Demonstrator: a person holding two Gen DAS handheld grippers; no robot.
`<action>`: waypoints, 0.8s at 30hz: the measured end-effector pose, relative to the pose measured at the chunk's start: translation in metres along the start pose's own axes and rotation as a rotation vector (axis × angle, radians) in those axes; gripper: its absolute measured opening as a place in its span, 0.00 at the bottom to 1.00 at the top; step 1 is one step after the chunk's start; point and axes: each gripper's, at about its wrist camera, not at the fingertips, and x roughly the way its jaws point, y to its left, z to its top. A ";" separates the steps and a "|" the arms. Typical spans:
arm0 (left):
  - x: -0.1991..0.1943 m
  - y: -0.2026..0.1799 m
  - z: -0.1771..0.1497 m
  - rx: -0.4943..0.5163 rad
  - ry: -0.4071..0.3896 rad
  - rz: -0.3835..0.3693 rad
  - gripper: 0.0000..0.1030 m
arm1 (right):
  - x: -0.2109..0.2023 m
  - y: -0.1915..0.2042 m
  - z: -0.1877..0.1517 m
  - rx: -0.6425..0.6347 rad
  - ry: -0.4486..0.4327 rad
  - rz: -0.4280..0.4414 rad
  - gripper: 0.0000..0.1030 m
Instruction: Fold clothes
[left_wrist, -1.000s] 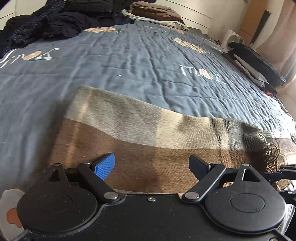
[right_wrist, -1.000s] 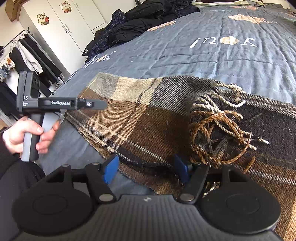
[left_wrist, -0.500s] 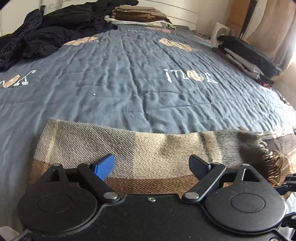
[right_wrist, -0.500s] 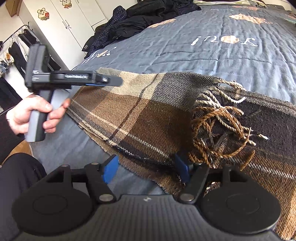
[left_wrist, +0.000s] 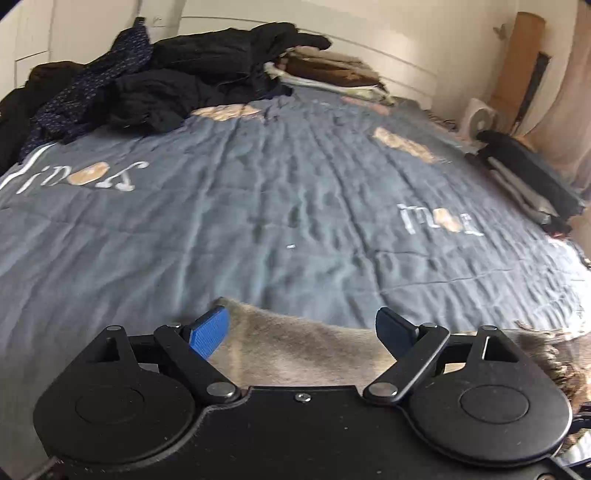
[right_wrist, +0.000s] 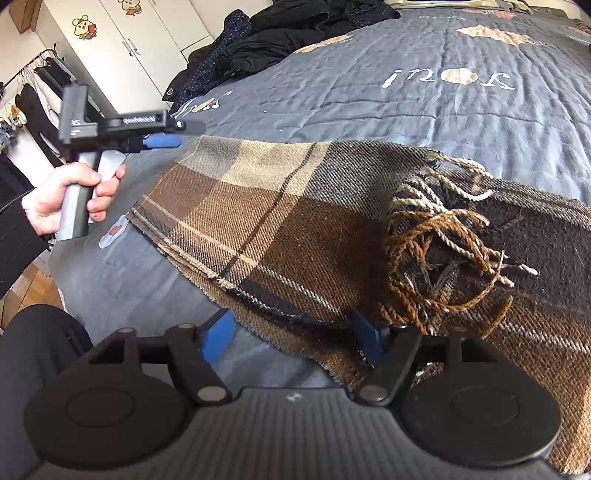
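My right gripper (right_wrist: 291, 334) straddled the scarf's (right_wrist: 280, 218) near edge, jaws opening; its length ran along the bed's (right_wrist: 369, 107) near edge. My left gripper (right_wrist: 173, 133) hovered open.

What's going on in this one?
A person with a gripper in each hand is folding a brown plaid scarf on a bed with a grey quilt. The scarf is folded over, fringe on top. The right gripper is opening with the scarf's near edge between its fingers. The left gripper is open, above the scarf's far end.
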 end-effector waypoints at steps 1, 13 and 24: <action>0.006 -0.011 0.000 0.011 0.003 -0.029 0.84 | 0.000 0.000 0.000 0.001 0.001 0.000 0.70; 0.016 0.021 -0.005 0.013 0.094 0.095 0.84 | 0.000 0.002 0.000 0.011 -0.001 -0.011 0.72; -0.058 0.099 -0.043 -0.152 0.233 -0.113 0.84 | -0.002 0.001 0.000 0.037 -0.011 -0.001 0.73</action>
